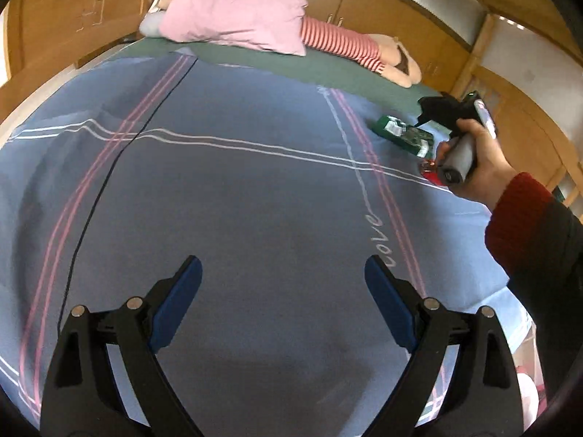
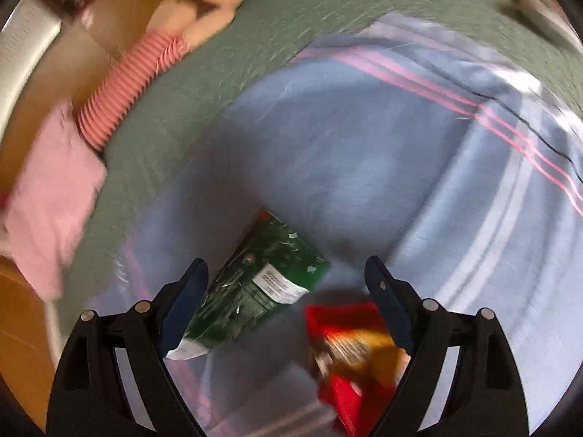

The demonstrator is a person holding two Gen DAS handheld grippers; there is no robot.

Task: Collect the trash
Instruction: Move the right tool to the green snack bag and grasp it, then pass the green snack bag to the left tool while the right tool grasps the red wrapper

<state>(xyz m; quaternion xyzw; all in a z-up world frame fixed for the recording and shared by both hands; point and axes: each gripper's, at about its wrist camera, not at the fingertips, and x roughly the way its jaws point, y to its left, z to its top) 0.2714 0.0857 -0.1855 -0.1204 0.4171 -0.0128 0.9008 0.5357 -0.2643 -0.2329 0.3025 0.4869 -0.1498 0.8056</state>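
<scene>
On the blue bedspread [image 1: 255, 182], the right gripper [image 2: 286, 266], jaws wide and empty, is hanging above a green wrapper [image 2: 255, 291] lying slantwise beside a red packet [image 2: 349, 349], while the left gripper [image 1: 283, 266], also gaping, is pointing at bare cloth well apart.

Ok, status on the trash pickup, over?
Both tongs open and empty, left, right. Green wrapper and red wrapper lying on the blue bedspread, under the right tongs. Nothing blocking.
</scene>
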